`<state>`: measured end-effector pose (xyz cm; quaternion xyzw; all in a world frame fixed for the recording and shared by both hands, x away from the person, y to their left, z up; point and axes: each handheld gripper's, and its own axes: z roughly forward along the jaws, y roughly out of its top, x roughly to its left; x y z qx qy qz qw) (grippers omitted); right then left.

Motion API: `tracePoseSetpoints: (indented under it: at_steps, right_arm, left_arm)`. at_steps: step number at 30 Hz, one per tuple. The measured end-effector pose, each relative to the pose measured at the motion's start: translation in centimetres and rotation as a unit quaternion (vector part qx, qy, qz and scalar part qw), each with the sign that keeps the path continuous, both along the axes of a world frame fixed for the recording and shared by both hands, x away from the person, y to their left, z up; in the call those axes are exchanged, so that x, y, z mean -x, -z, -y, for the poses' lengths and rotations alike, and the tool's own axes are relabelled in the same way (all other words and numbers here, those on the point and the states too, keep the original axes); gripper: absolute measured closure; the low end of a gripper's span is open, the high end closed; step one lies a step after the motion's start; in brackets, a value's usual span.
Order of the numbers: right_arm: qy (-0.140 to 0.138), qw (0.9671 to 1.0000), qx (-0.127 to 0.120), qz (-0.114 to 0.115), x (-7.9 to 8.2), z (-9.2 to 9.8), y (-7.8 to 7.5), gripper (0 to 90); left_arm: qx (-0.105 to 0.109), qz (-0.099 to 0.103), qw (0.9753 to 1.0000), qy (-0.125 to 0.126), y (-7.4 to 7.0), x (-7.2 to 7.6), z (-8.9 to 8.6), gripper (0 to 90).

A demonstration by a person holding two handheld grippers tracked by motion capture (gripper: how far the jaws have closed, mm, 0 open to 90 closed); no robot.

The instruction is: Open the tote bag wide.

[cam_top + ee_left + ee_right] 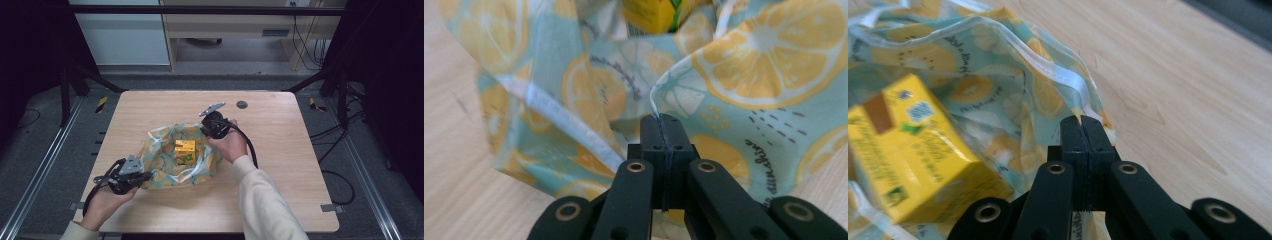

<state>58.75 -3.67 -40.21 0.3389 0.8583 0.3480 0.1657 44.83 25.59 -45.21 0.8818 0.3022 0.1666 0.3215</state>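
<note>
Two grippers, both clenched on the lemon-print cloth (172,162), which lies crumpled mid-bench w/ a yellow box (184,151) sitting on it near its middle. Left gripper (145,176) pinches the cloth's near-left edge; in the left gripper view the jaws are pressed together w/ a fold of fabric (659,107) caught at the tips. Right gripper (206,131) holds the far-right edge; right gripper view shows the jaws closed on the white hem (1075,92), box (913,150) just left of them. So the two grips sit roughly at opposite corners, on a diagonal running near-left to far-right, box between them. Box lies far-right of the left jaws, near-left of the right jaws, and looks a bit nearer the right hand. Judging by that, next move prob. brings both corners up and inward over the box to wrap it; cloth is slack, so a corner could slip out. Bench (280,200) around it is bare wood.
</note>
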Motion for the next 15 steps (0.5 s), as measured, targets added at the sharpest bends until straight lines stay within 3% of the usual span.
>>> tracePoseSetpoints:
  at_steps: [6,11,15]
  right_arm:
    - [0.009,0.9995,0.015,-0.025,-1.1,0.2,2.2,89.9]
    - [0.027,0.9986,0.012,-0.044,-1.7,0.9,3.2,88.9]
    - [0.029,0.9985,0.013,-0.045,-1.9,1.1,3.5,87.5]
  left_arm:
    - [-0.013,-0.023,0.9996,0.009,1.3,-0.3,0.9,90.0]
    - [-0.020,-0.030,0.9993,0.012,1.8,-0.4,1.1,90.0]
    - [-0.015,-0.034,0.9991,0.018,2.1,-0.4,1.3,90.0]
